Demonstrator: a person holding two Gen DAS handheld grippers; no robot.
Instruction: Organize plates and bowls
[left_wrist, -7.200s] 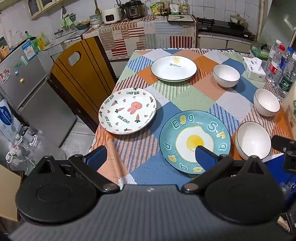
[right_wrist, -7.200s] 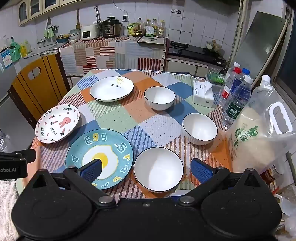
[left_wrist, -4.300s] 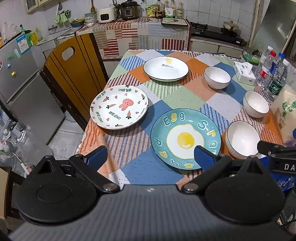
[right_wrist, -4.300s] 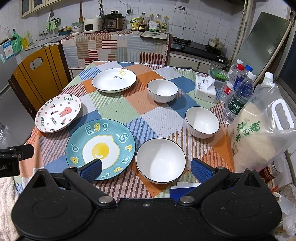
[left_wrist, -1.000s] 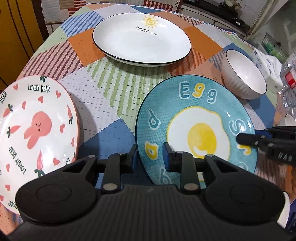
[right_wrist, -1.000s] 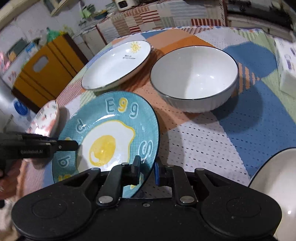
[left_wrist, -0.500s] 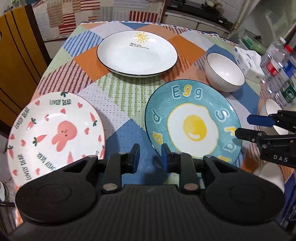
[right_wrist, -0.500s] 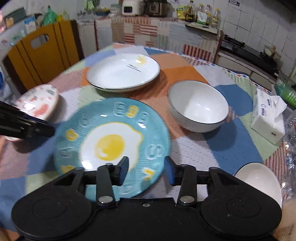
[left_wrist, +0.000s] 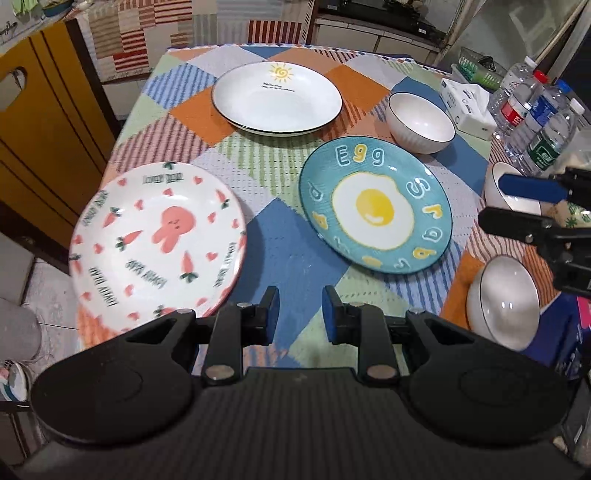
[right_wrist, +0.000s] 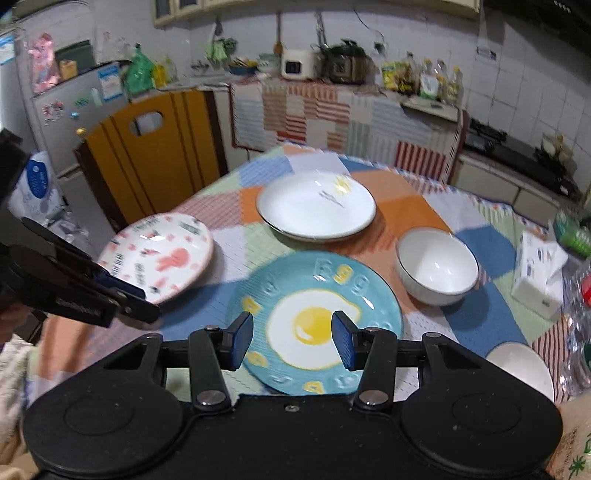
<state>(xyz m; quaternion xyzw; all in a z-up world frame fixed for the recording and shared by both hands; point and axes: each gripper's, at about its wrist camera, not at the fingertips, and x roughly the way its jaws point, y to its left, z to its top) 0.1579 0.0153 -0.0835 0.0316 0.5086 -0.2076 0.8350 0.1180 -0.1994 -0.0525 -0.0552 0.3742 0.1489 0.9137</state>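
Glossy teal egg plate (left_wrist: 375, 205), round bunny plate (left_wrist: 157, 240), ribbed white bowl (left_wrist: 421, 122), patchwork tablecloth (left_wrist: 291, 266)

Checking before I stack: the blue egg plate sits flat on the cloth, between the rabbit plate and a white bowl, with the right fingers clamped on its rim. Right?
Not quite: the right fingers are open, off the egg plate. The right wrist view shows it. The rest holds.

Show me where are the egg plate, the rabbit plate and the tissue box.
egg plate (left_wrist: 373, 206): left wrist view, on the yolk.
rabbit plate (left_wrist: 170, 229): left wrist view, on the pink rabbit.
tissue box (right_wrist: 537, 271): right wrist view, on its side.
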